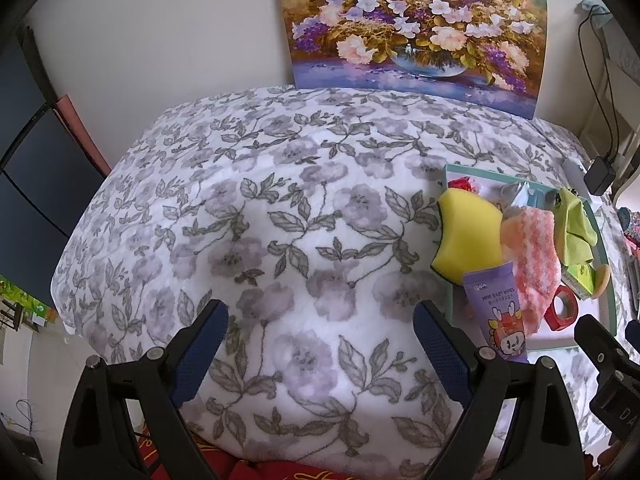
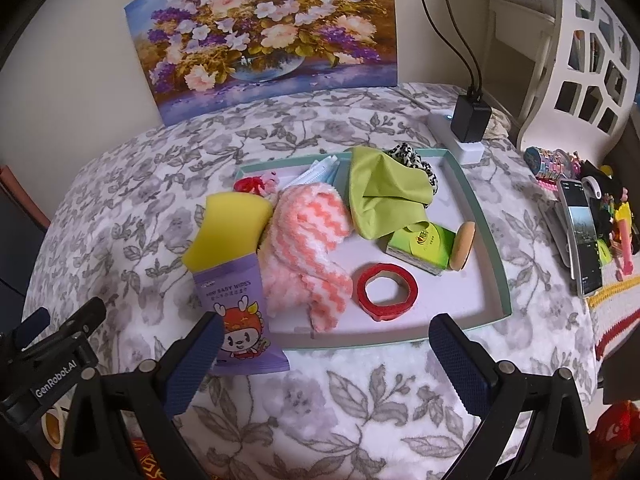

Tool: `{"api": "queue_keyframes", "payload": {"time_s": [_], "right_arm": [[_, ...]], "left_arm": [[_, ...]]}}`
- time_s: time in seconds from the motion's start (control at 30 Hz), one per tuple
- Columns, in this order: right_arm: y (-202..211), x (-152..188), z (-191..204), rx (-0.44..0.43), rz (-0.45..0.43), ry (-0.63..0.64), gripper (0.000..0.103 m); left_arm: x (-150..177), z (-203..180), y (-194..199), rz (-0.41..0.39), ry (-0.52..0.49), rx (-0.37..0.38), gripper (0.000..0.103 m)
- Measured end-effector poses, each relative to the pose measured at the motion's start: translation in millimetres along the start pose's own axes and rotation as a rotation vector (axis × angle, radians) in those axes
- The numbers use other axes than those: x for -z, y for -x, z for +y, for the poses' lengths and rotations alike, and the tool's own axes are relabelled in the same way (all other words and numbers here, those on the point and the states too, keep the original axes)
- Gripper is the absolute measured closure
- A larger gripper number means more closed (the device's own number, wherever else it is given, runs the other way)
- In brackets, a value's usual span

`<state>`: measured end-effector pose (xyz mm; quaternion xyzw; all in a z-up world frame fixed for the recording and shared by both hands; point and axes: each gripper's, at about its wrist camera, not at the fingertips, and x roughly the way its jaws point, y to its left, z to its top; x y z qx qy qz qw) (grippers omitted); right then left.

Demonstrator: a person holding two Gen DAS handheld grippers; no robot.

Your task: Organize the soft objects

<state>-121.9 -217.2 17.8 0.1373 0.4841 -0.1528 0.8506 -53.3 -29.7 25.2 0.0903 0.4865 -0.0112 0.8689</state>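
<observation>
A shallow teal-rimmed tray [image 2: 476,208] [image 1: 456,304] lies on the floral cloth. In it rest a pink-and-white fuzzy sock [image 2: 308,248] [image 1: 532,252], a green cloth [image 2: 384,196] [image 1: 576,228], a red tape ring [image 2: 386,286] [image 1: 564,312], a green packet [image 2: 424,246], a tan puff [image 2: 463,245] and face masks [image 2: 320,174]. A yellow sponge [image 2: 230,228] [image 1: 468,232] and a purple baby-wipes pack [image 2: 240,316] [image 1: 500,312] overhang its left edge. My right gripper [image 2: 326,364] stands open before the tray's front edge. My left gripper [image 1: 320,348] is open over bare cloth, left of the tray.
A flower painting [image 2: 264,28] [image 1: 412,20] leans on the back wall. A power strip with a black adapter [image 2: 470,118] sits behind the tray. To the right lie a phone [image 2: 582,236], tape rolls [image 2: 552,162] and small toys, with a white lattice shelf [image 2: 580,48] behind.
</observation>
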Motion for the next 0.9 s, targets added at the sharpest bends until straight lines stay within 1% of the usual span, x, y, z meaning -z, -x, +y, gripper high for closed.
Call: {"api": "queue_keyframes", "payload": {"time_s": [0.27, 0.9], "right_arm": [[-0.2, -0.2, 0.6, -0.008, -0.003, 0.004, 0.000], [-1.8, 1.7, 3.5, -0.006, 0.002, 0.013, 0.000]], "left_arm": [[0.0, -0.4, -0.5, 0.002, -0.002, -0.020, 0.009], [0.1, 0.3, 0.4, -0.003, -0.002, -0.028, 0.009]]}}
